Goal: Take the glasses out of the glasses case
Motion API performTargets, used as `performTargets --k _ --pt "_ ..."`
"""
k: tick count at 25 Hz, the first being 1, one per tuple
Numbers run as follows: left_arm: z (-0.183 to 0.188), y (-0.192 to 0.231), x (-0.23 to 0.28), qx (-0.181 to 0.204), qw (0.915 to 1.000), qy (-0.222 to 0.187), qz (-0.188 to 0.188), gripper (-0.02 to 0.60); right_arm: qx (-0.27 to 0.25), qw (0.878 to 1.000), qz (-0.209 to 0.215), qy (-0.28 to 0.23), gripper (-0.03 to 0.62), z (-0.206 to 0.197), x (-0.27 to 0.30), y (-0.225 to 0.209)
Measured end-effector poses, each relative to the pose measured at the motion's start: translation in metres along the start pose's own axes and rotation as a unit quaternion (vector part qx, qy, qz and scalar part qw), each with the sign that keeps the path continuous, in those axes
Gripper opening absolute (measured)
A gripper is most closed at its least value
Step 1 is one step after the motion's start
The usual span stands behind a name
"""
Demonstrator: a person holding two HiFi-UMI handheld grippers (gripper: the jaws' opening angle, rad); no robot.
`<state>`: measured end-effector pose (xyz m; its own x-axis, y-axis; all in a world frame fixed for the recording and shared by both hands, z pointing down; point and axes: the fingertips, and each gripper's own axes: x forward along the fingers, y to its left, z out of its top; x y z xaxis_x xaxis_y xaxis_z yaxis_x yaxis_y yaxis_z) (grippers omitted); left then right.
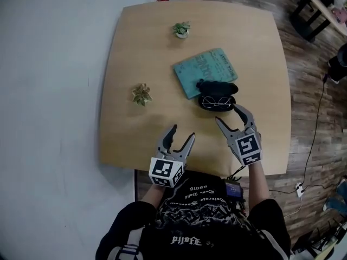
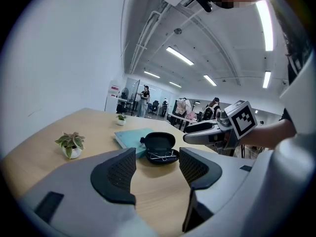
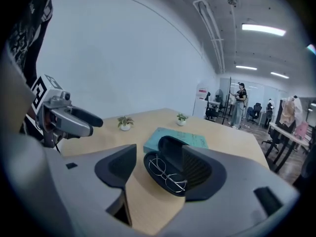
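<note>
Glasses [image 3: 168, 174] lie apparently crosswise in the open case [image 1: 217, 88], just ahead of the right gripper [image 1: 227, 114]. The left gripper [image 1: 183, 132] sits farther off. Both gape wide, empty.

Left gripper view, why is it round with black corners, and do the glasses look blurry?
Left gripper view: a wide lens bends it into a circle, so the ceiling lights curve; the glasses are small but sharp. Right gripper view: same bending, glasses in the open case show clearly. Head view: the table edges bow outward.
</note>
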<state>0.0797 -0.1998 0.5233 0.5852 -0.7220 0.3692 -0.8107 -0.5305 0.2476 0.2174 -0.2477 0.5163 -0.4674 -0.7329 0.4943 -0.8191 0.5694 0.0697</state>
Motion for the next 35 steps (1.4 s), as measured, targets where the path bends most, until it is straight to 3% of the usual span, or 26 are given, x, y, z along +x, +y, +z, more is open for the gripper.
performTargets --k 4,7,18,28,33,35 --pt "0.004 0.011 0.001 0.003 0.9999 0.001 0.016 0.282 -0.039 0.999 0.016 0.031 0.295 -0.004 0.013 -0.007" --pt "0.004 0.017 0.003 0.001 0.9997 0.004 0.022 0.282 -0.07 0.996 0.03 0.056 0.25 -0.015 0.023 -0.01" --pt "0.0 0.031 -0.002 0.002 0.9995 0.016 0.029 0.282 -0.129 0.98 0.076 0.13 0.25 -0.051 0.06 -0.017" --pt "-0.004 0.034 -0.002 0.004 0.9992 0.024 0.031 0.282 -0.138 0.972 0.093 0.169 0.25 -0.077 0.089 -0.025" --pt "-0.011 0.032 -0.005 0.002 0.9989 0.035 0.031 0.282 -0.205 0.956 0.103 0.183 0.247 -0.081 0.1 -0.019" --pt "-0.012 0.03 -0.005 0.002 0.9989 0.035 0.031 0.282 -0.23 0.949 0.108 0.187 0.209 -0.084 0.103 -0.017"
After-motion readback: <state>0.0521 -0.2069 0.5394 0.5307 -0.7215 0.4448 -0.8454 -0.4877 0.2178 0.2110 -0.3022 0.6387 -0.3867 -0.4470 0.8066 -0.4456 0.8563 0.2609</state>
